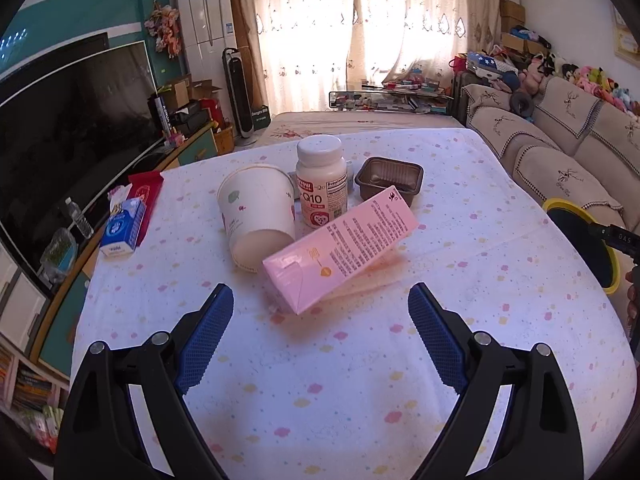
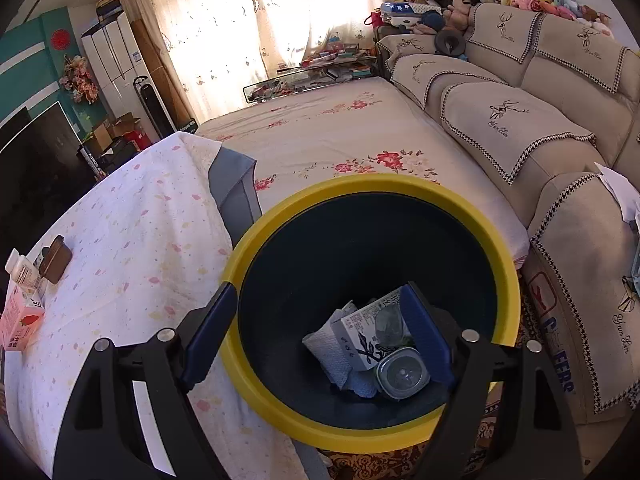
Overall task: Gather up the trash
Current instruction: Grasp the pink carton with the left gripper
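Note:
My left gripper is open and empty above the table, just short of a pink carton lying on its side. Behind the carton are a tipped white paper cup, an upright white supplement bottle and a brown plastic tray. My right gripper is open and empty over a yellow-rimmed black bin that holds a small box, a paper towel and a clear lidded container. The bin's rim also shows in the left wrist view.
A blue tissue pack and a red packet lie at the table's left edge. The table wears a spotted white cloth. A TV stands to the left, a beige sofa to the right, a floral-covered bed beyond.

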Available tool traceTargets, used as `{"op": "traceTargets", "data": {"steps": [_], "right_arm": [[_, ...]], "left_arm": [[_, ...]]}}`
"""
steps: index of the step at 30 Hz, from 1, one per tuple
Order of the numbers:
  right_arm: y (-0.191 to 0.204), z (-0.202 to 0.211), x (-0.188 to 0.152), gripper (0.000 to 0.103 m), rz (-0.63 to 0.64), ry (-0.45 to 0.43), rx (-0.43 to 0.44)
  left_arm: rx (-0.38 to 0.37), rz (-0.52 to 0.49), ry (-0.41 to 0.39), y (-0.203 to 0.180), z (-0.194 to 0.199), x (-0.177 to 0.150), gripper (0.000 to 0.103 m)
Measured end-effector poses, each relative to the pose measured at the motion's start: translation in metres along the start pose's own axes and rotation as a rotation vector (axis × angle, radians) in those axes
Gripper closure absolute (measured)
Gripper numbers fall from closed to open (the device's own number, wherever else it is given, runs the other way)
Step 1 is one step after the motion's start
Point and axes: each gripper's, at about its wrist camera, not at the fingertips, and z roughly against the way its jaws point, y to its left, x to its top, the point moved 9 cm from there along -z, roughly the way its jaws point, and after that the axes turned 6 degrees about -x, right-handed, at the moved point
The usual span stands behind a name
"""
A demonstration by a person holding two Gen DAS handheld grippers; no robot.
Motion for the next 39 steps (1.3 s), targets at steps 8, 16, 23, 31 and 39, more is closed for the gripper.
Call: {"op": "traceTargets", "data": {"steps": [8,16,23,31,39], "right_arm": [[0.01,0.0,-0.001,0.024,0.007,0.004,0.016],[0.009,-0.007,-0.005,0.024,-0.001,0.028,0.018],[0.009,-0.009,-0.007,0.024,0.0,0.039,0.031],[0.009,-0.011,-0.01,0.024,-0.005,0.048,0.043],[0.006,-0.01,-0.012,0.024,-0.011,0.055,0.051]], "left_arm": [[-0.034,-0.078,0.024,0.003,-0.033,0.019,0.015],[-0.02,-0.142,0.066,-0.003,-0.054,0.016,0.025],[-0.016,-0.157,0.088,-0.008,-0.062,0.015,0.034],[-0.048,-0.183,0.117,-0.025,-0.069,0.015,0.045],[-0.085,-0.141,0.133,-0.028,-0.077,0.021,0.059]]}}
